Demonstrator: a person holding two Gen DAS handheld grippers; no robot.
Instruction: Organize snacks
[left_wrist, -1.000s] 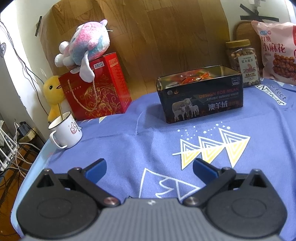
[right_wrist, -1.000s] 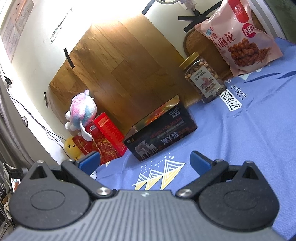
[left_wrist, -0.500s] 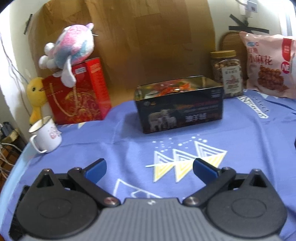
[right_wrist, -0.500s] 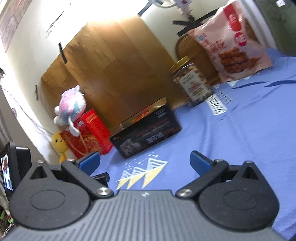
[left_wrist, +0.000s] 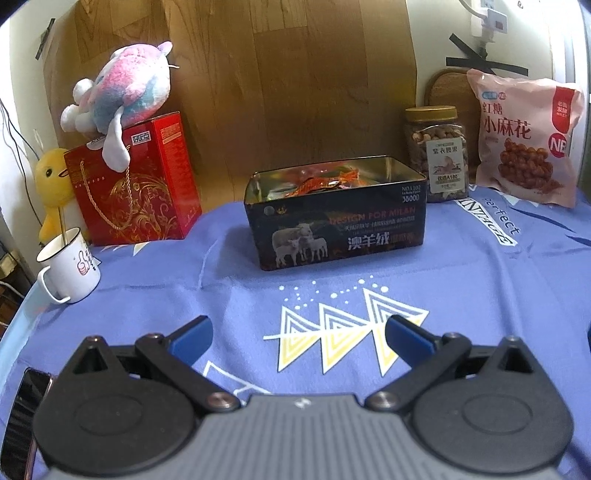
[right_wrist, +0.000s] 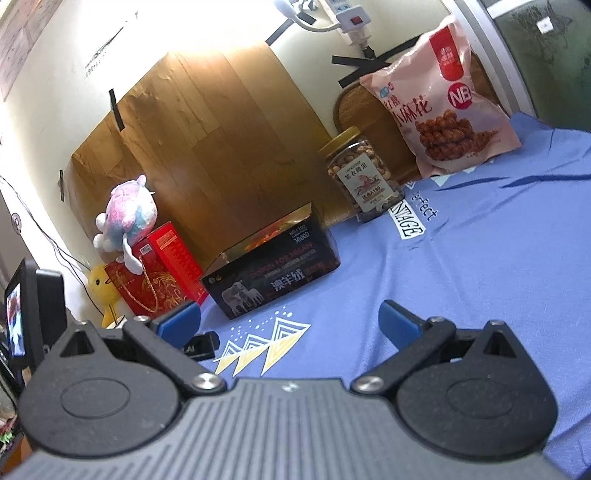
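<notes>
A black open tin with orange snack packets inside stands mid-table on the blue cloth; it also shows in the right wrist view. Behind it to the right stand a jar of nuts and a pink snack bag leaning on the wall. My left gripper is open and empty, above the cloth in front of the tin. My right gripper is open and empty, nearer the table's front right.
A red gift box with a plush toy on top stands at the back left, beside a yellow duck and a white mug. A phone lies at the left edge. The left gripper's body shows at left.
Both views have swung: the left gripper turned toward the right, bringing the jar and bag fully into view. The right gripper pulled back and turned slightly. Both stayed open.
</notes>
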